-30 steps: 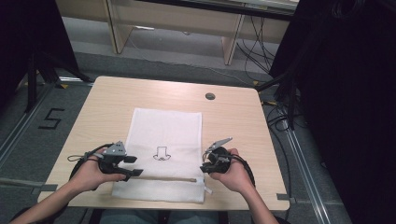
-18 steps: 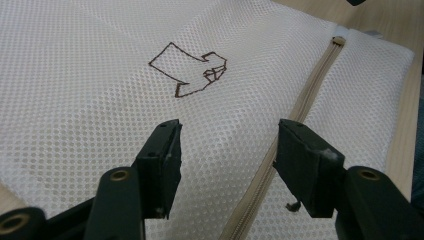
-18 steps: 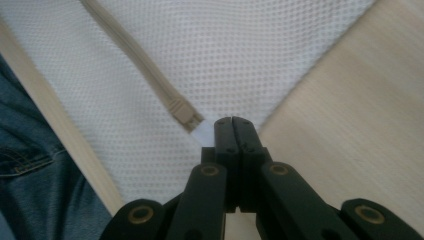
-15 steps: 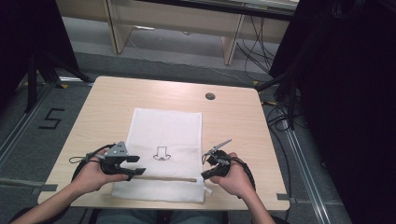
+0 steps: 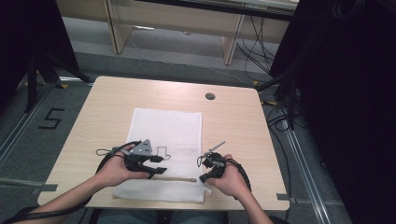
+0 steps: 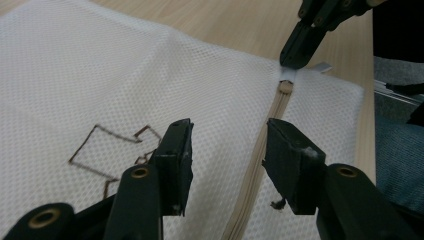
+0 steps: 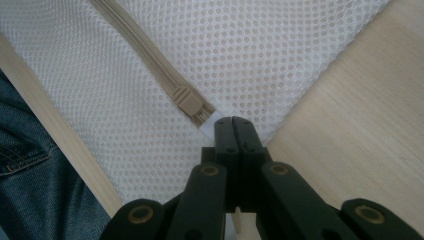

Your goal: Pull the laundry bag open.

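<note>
I have a white mesh laundry bag (image 5: 166, 140) lying flat on the wooden table (image 5: 102, 107), its near edge close to my side, with a tan zipper (image 7: 145, 52) running across the part nearest me. My right gripper (image 5: 205, 176) is clenched on the small white tab (image 7: 212, 122) of fabric at the end of the zipper, right beside the slider (image 7: 189, 102); its jaws are pressed fully together on that tab, pinning the bag's corner.

My left gripper (image 6: 227, 157) hangs over the bag with its jaws partly apart and has just been closing. Nothing is pinched yet. The zipper line passes under the gap, nearer the right-hand pad (image 6: 290, 165), and the brown outline drawing (image 6: 107, 150) printed on the mesh sits off to the other side.

What worries me is the aim. If I close the left jaws where they stand, they may catch only loose mesh, or one pad may land on the zipper teeth and skid off. The bag is thin and slack, so a grab at the wrong layer would bunch it up. The tab is narrow too: a hard sideways pull from the left could drag it out of my right jaws, and then the whole bag would slide across the table.
</note>
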